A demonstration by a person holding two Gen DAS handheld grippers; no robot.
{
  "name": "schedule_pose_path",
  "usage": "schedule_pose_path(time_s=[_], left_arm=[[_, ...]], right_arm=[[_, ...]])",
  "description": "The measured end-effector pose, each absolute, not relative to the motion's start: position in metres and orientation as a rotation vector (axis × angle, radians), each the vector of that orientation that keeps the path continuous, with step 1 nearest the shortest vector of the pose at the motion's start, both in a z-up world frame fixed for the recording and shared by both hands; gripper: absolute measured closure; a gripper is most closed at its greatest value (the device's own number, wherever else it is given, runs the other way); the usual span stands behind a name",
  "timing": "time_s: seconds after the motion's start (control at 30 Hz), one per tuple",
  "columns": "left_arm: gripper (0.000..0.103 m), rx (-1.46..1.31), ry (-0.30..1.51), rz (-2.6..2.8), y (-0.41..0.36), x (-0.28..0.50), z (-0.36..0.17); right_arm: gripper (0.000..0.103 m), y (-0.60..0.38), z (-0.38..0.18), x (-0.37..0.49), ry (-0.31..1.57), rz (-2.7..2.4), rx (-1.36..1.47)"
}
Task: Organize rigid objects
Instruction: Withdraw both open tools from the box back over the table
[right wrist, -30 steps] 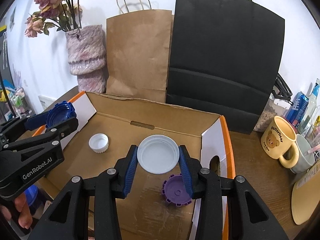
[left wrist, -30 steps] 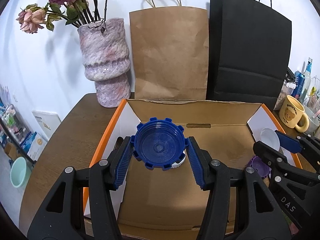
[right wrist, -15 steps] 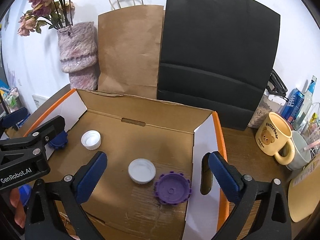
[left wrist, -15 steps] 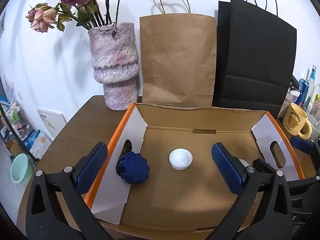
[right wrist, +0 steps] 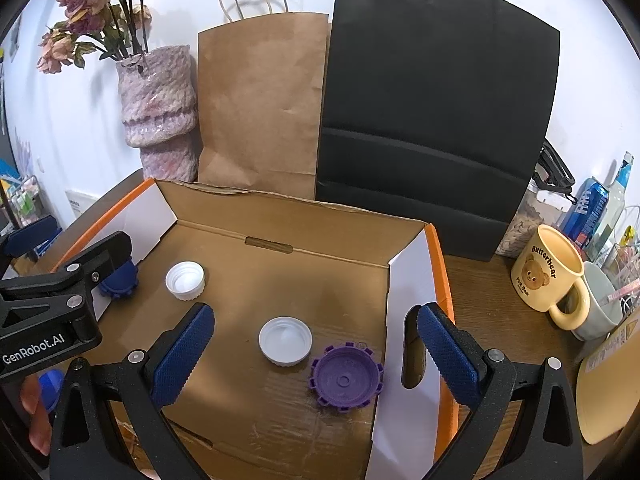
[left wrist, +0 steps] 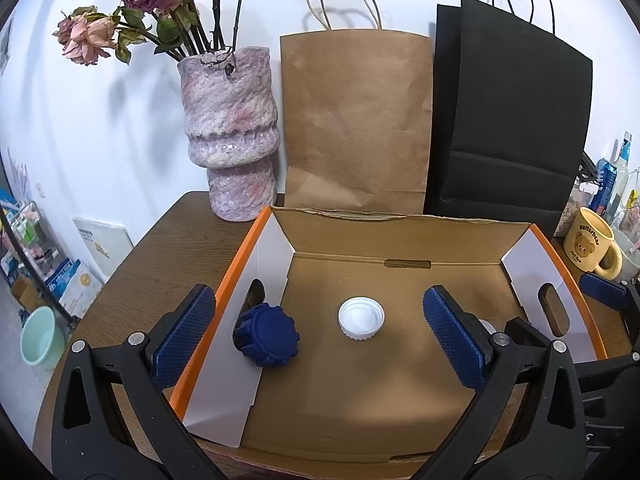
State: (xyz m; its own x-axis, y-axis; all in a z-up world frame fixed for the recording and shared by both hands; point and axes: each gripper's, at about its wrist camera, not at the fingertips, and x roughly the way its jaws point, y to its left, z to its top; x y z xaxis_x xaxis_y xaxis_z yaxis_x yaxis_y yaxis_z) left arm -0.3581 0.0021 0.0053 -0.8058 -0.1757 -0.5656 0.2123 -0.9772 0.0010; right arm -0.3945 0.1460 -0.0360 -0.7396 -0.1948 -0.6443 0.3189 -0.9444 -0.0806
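Both jaws just sprang wide, dropping my dark blue ridged plastic cap [left wrist: 267, 334] and wide white plastic lid [right wrist: 285, 341] into the orange-edged cardboard box [right wrist: 280, 268].

Your dark wood table [left wrist: 160, 256] has the open cardboard box [left wrist: 396, 228], a pink vase [left wrist: 232, 132], two paper bags, brown [left wrist: 356, 120] and black [left wrist: 512, 120], plus a bear mug [right wrist: 548, 272] on it.
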Motion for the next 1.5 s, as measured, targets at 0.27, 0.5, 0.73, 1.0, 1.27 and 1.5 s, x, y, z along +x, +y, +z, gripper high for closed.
schedule_pose_path(time_s=[0.27, 0.5, 0.73, 1.0, 1.27, 1.5], left_arm=[[0.0, 0.866, 0.103, -2.806, 0.003, -0.354, 0.008], [0.0, 0.81, 0.109, -2.829, 0.007, -0.336, 0.02], [0.0, 0.791, 0.116, -2.835, 0.009, -0.321, 0.023], [0.0, 0.787, 0.118, -2.849, 0.013, -0.303, 0.025], [0.0, 0.779, 0.111, -2.857, 0.018, -0.28, 0.026], [0.0, 0.774, 0.126, -2.863, 0.02, -0.259, 0.026]], right_arm=[[0.0, 0.15, -0.032, -0.389, 0.265, -2.688, 0.947], [0.0, 0.154, -0.024, -0.377, 0.266, -2.697, 0.909], [0.0, 0.158, -0.018, -0.362, 0.267, -2.701, 0.88], [0.0, 0.167, -0.016, -0.342, 0.262, -2.701, 0.853], [0.0, 0.18, -0.013, -0.319, 0.243, -2.701, 0.828], [0.0, 0.192, -0.013, -0.299, 0.225, -2.692, 0.817]])
